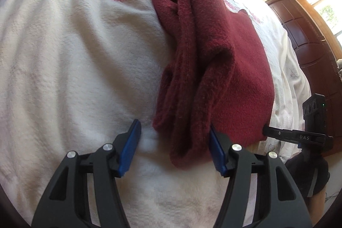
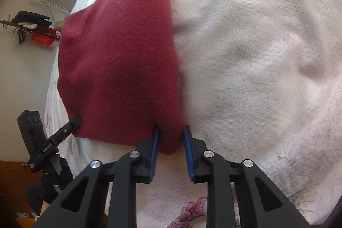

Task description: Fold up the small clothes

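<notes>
A dark red garment (image 1: 213,52) is seen lying on a cream blanket (image 1: 74,57), in the centre right of the left wrist view and the centre left of the right wrist view. It is judged to be a soft, light, fuzzy knit that will sag and bunch when lifted, so hold is best taken at corners and layered edges, not at the middle. The left gripper (image 1: 174,146) is spread wide, with the bunched lower edge lying between its fingers but not pinched. The right gripper (image 2: 171,142) is nearly closed about the garment's lower corner; whether it is truly clamped cannot be told. Nothing is seen lying in the way on the blanket; a wooden cabinet (image 1: 310,35) stands at the right of the left view, well apart.
</notes>
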`<state>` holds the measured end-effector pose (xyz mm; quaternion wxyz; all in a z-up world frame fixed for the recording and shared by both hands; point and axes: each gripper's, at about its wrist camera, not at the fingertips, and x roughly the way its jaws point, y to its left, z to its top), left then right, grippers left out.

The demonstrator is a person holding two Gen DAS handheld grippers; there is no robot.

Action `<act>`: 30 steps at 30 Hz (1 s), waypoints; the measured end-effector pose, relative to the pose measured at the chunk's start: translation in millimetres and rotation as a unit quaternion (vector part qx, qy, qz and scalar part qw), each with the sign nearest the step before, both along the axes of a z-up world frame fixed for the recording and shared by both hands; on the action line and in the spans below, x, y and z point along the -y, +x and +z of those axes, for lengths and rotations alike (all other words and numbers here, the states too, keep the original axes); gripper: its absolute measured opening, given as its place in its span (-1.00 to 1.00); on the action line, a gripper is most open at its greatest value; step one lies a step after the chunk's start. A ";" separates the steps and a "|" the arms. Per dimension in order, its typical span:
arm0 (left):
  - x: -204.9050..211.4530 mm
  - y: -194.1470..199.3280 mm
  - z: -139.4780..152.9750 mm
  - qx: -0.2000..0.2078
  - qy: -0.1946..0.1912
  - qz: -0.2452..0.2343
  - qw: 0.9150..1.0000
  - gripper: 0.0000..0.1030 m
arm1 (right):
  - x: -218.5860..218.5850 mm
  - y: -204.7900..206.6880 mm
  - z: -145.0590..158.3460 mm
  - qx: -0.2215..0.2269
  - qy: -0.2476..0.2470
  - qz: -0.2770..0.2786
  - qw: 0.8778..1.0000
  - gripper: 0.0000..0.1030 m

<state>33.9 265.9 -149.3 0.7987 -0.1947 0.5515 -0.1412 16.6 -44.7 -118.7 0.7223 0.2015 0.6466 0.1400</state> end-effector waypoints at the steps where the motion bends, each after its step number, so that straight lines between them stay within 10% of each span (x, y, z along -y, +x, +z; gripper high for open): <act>1: -0.1 -1.6 2.7 0.001 0.007 0.000 1.000 0.18 | 0.1 -1.3 5.1 0.011 -0.005 -0.002 1.000 -0.43; 12: -10.4 -41.8 41.9 0.002 0.052 0.050 0.997 0.51 | -12.8 -45.3 55.7 0.106 -0.129 -0.018 0.986 0.57; 30: 8.2 -99.3 99.4 0.050 0.186 0.081 0.978 0.76 | -44.5 -109.8 108.4 0.173 -0.223 -0.008 0.959 0.92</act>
